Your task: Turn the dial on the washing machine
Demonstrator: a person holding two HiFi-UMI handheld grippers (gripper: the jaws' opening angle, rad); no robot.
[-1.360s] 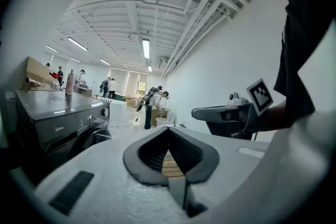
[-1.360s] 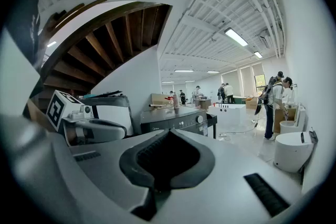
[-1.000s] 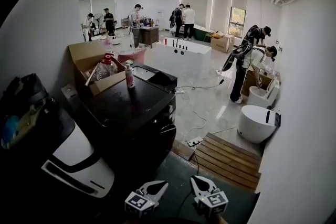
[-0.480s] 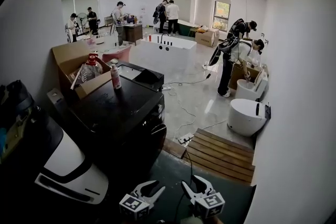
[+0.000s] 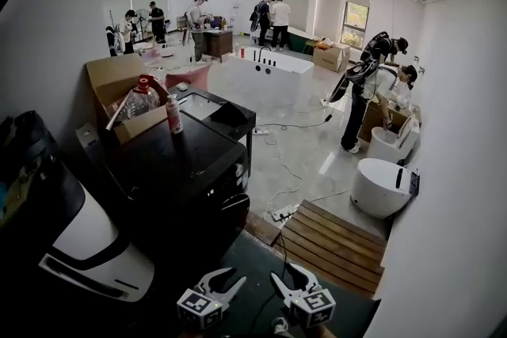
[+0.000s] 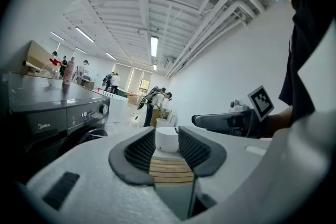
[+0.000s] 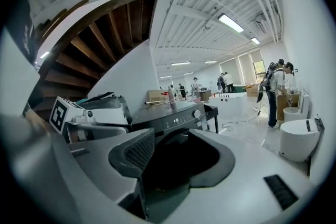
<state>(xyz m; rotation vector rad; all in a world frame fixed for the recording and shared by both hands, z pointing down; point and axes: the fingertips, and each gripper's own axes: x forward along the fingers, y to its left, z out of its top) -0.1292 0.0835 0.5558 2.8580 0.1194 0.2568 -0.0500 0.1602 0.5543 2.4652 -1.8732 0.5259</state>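
Dial [image 7: 197, 113] sits at the right end of the control panel [image 7: 176, 120], just under the front edge of the washing machine [image 5: 198, 162] top. Its axis points level, out of the front face.

Both grippers are low, in front of the machine and well apart from it.

- Left gripper [image 5: 224, 281]: jaws opening, nothing between them. It points past the machine toward a distant toilet [image 6: 167, 140], and the dial lies far off to its left.
- Right gripper [image 5: 291, 279]: jaws opening, also empty. The machine front is straight ahead, with the dial above the gap and slightly right.

Judgement: the right gripper is the better aimed. It needs a forward reach and a rise to bring its fingers around the dial.
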